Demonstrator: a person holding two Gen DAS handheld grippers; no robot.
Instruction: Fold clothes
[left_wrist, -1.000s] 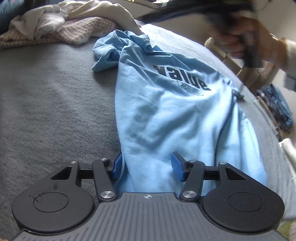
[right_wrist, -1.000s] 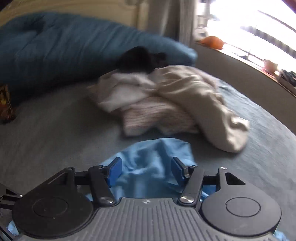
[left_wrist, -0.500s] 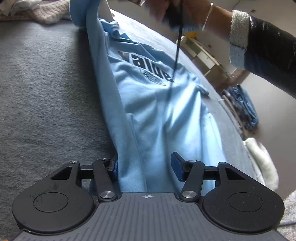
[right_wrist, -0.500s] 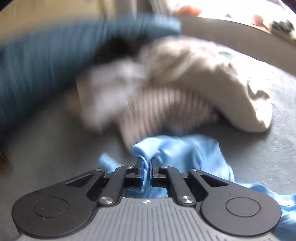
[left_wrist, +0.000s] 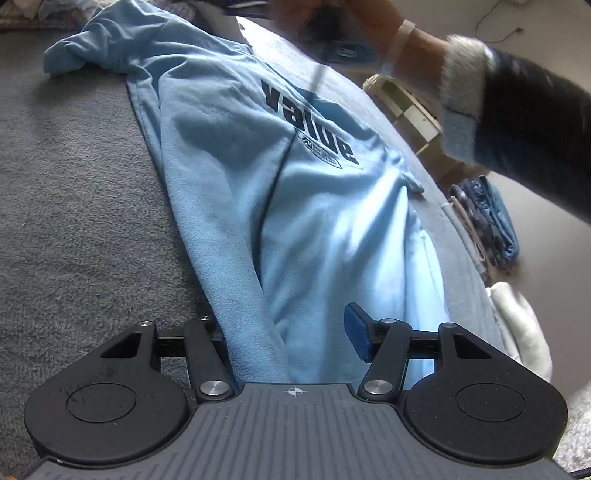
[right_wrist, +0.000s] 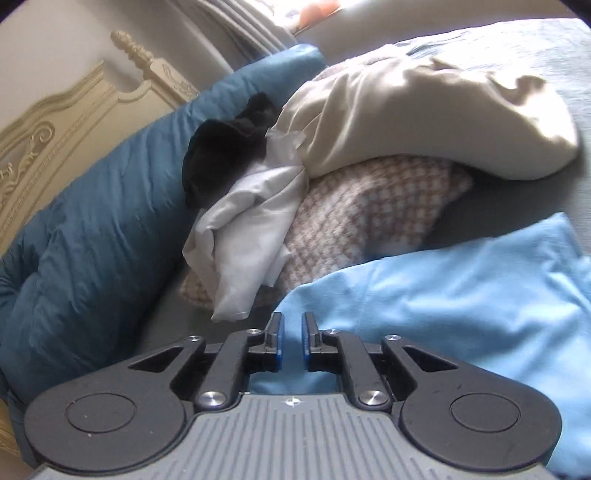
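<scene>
Where the left gripper (left_wrist: 291, 332) meets the bed, its jaws stand well apart and are opening, straddling the near hem of the light-blue T-shirt (left_wrist: 295, 192); cloth lies between them and hides the left pad, while the right blue pad (left_wrist: 356, 332) stands clear of the fabric on its inner face, so nothing is clamped. From this hem the shirt runs away from the camera as one long band — its long axis points up and slightly left in the left wrist view, ending in a bunched sleeve or collar end at the far left; the printed word "value" (left_wrist: 308, 123) lies across the chest, reading toward the right. The shirt rests on a grey blanket (left_wrist: 74, 221); to the right, blurred, a forearm in a dark sleeve (left_wrist: 532, 125) with a pale fleece cuff reaches over the far end.

In the right wrist view, the right gripper (right_wrist: 291, 343) has its jaws narrowly apart and opening; blue fabric of the same T-shirt (right_wrist: 461, 295) lies beneath and just behind the pads, and the gap between them looks free of pinched cloth. Beyond — a heap of unfolded clothes: a white garment (right_wrist: 251, 236), a checked one (right_wrist: 369, 221), a cream one (right_wrist: 424, 118) and a black one (right_wrist: 229, 155), leaning on a teal duvet (right_wrist: 92, 240) before a cream headboard (right_wrist: 55, 122).
</scene>
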